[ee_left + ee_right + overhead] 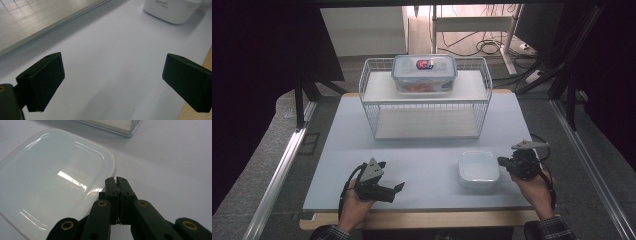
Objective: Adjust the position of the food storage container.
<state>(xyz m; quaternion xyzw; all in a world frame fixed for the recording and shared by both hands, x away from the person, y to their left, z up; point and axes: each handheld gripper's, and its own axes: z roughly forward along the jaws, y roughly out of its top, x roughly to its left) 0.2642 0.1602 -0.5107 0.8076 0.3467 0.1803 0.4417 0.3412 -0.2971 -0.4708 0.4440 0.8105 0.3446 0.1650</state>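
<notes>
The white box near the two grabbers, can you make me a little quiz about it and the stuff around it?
1. True or false: the left gripper has its jaws wide apart.
2. What stands on top of the wire rack?
A. a clear lidded container
B. a cup
C. nothing
3. Which gripper is beside the white box?

Key:
1. True.
2. A, the clear lidded container.
3. The right gripper, jaws pressed together at the box's edge.

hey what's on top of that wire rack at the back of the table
A clear lidded container with a blue-rimmed lid sits on the wire rack's top shelf. Orange contents show through its wall; the lid and a red-and-blue label hide the rest.
</notes>
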